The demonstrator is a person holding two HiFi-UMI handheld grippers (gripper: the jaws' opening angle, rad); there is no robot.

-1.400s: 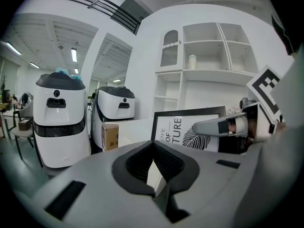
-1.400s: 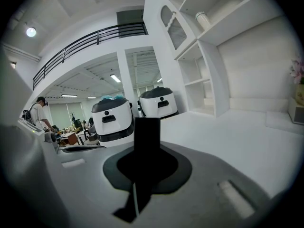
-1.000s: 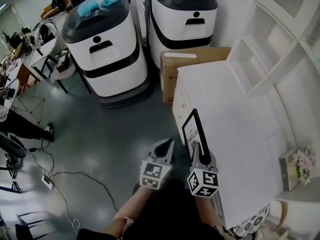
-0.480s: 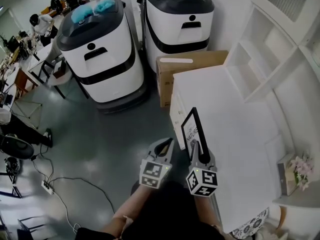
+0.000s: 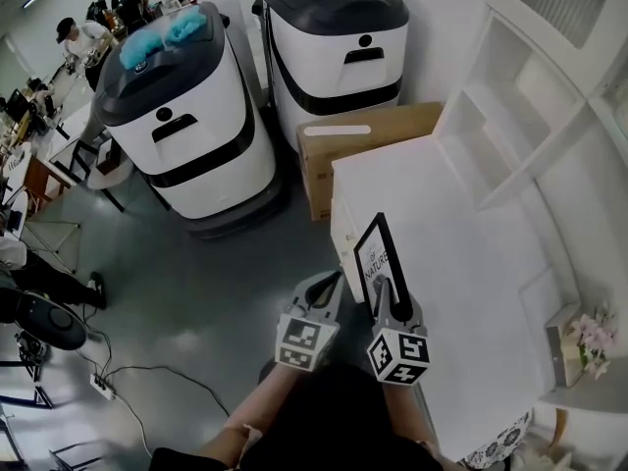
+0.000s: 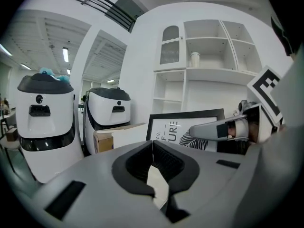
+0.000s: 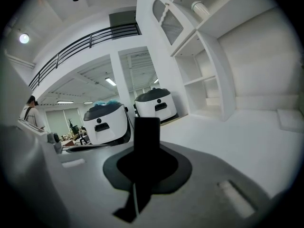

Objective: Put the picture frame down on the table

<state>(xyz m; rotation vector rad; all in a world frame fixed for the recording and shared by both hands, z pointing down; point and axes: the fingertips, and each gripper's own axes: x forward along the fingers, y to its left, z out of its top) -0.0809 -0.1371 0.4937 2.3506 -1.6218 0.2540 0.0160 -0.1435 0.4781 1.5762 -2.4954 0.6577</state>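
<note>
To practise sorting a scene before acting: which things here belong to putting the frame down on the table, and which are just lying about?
Job in hand: picture frame, right gripper holding it, table.

Lying about: cardboard box, white machines, shelves, flowers.

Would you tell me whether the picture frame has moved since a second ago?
Yes. The picture frame, gripped by the right claw, has moved forward: in the head view the gap to the cardboard box has shrunk.

Steep head view; 2 gripper views toward white machines (image 5: pixel 186 116)
</note>
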